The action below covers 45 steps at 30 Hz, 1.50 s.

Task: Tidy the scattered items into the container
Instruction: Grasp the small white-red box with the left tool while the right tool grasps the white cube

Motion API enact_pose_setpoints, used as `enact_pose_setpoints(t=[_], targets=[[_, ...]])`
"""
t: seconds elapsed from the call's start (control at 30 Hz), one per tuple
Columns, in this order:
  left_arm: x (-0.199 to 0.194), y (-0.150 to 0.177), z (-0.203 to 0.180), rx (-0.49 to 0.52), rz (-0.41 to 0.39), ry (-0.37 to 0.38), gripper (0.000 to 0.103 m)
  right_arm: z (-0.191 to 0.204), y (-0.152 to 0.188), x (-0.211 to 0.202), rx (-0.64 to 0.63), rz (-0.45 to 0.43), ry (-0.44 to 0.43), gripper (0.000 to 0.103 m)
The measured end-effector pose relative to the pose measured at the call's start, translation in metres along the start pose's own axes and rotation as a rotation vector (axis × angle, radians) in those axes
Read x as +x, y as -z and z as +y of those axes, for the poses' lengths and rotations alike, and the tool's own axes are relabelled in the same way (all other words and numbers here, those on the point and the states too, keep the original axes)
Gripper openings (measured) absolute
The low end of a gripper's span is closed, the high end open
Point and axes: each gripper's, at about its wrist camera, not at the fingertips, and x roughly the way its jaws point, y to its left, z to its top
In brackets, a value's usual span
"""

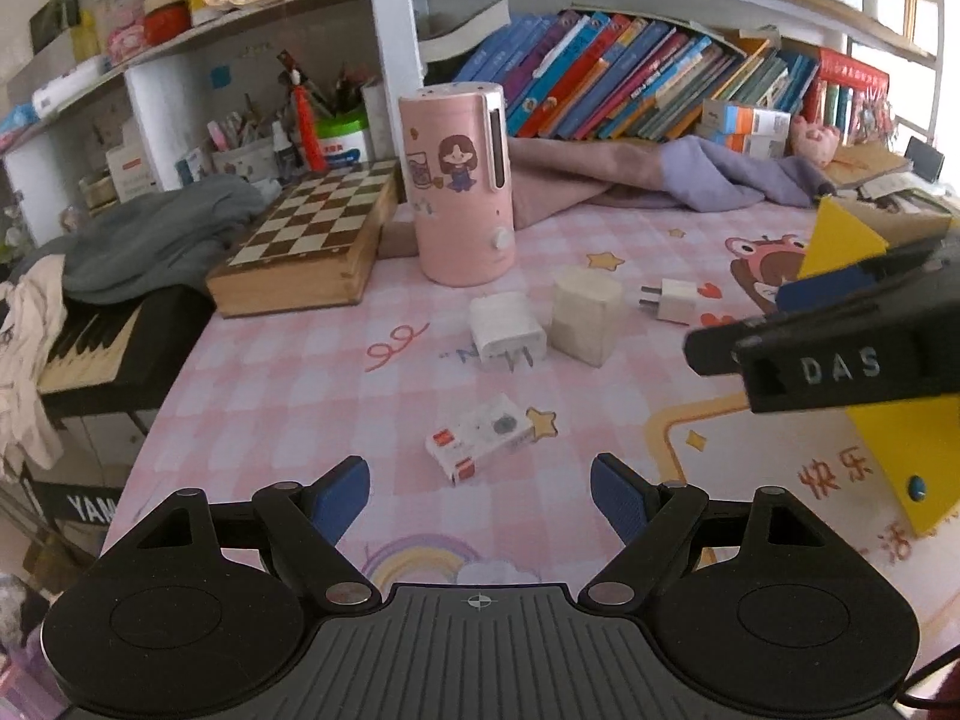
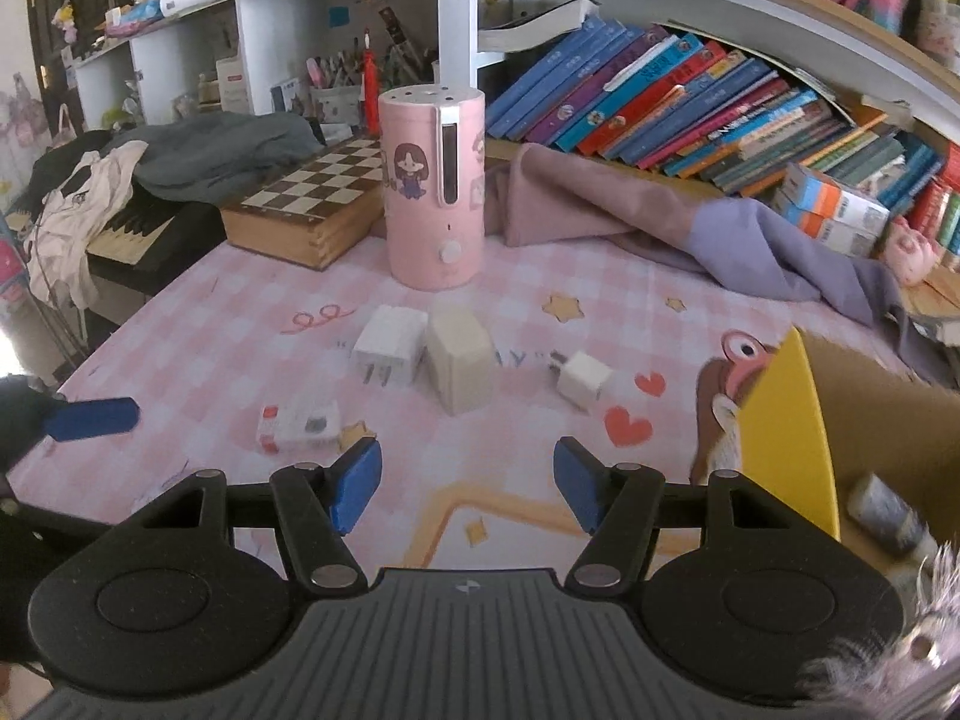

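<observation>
Four small items scattered mid-table on the pink checked cartoon-print tablecloth (image 2: 240, 324), awaiting collection: a white two-pin charger plug (image 2: 387, 345) lying pins-near, touching or just beside a taller cream rectangular block (image 2: 459, 360) standing upright; a smaller white cube plug (image 2: 583, 381) to the right, apart from the pair; a flat white-and-red packet (image 2: 297, 427) lying nearest, left of centre. Left gripper (image 1: 480, 495) hovering low over the near edge, blue pads wide apart, nothing held, lined up roughly on the packet, probably the first pick as the closest piece. Right gripper (image 2: 468, 489) likewise spread wide and empty, aimed toward the cream block and cube plug. At the right edge, the yellow-sided cardboard box (image 2: 786, 438), open top turned toward the grippers, apparently the container, placed within short reach of the right side; a grey tube-like object (image 2: 888, 510) already inside, identity unclear. Behind, a pink cylindrical humidifier with a girl sticker (image 2: 432, 186), a wooden chessboard box (image 2: 306, 204) and leaning books (image 2: 690, 102), seemingly not part of the job.
</observation>
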Motion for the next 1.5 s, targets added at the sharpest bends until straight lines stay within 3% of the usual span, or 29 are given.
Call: enact_pose_setpoints(t=[0.2, 0.4, 0.53, 0.77, 0.9, 1.0, 1.1, 1.13, 1.33, 1.5], targets=[[0.035, -0.014, -0.003, 0.007, 0.026, 0.0, 0.083, -0.008, -0.023, 0.034, 0.011, 0.022, -0.01, 0.062], [0.064, -0.023, 0.005, -0.075, 0.047, 0.026, 0.083, -0.013, -0.039, 0.069, 0.043, 0.061, -0.031, 0.062], [0.082, -0.02, 0.001, -0.1, 0.095, -0.006, 0.083, -0.009, -0.046, 0.089, 0.02, 0.074, -0.034, 0.062], [0.096, -0.015, 0.0, -0.13, 0.144, -0.032, 0.081, -0.007, -0.051, 0.114, -0.02, 0.086, -0.042, 0.062], [0.095, -0.013, 0.002, -0.157, 0.134, -0.037, 0.078, -0.01, -0.052, 0.126, -0.014, 0.125, -0.038, 0.061], [0.095, -0.013, 0.001, -0.16, 0.13, -0.039, 0.077, -0.011, -0.052, 0.131, -0.016, 0.135, -0.042, 0.055], [0.093, -0.011, 0.003, -0.161, 0.118, -0.039, 0.064, -0.012, -0.049, 0.133, -0.016, 0.149, -0.077, 0.033], [0.092, -0.011, 0.003, -0.16, 0.115, -0.037, 0.06, -0.012, -0.048, 0.131, -0.015, 0.145, -0.082, 0.031], [0.086, -0.011, 0.009, -0.165, 0.13, -0.035, 0.06, -0.015, -0.046, 0.116, 0.009, 0.121, -0.08, 0.027], [0.068, -0.017, 0.018, -0.196, 0.071, -0.039, 0.06, -0.019, -0.044, 0.089, 0.034, 0.068, -0.074, 0.027]])
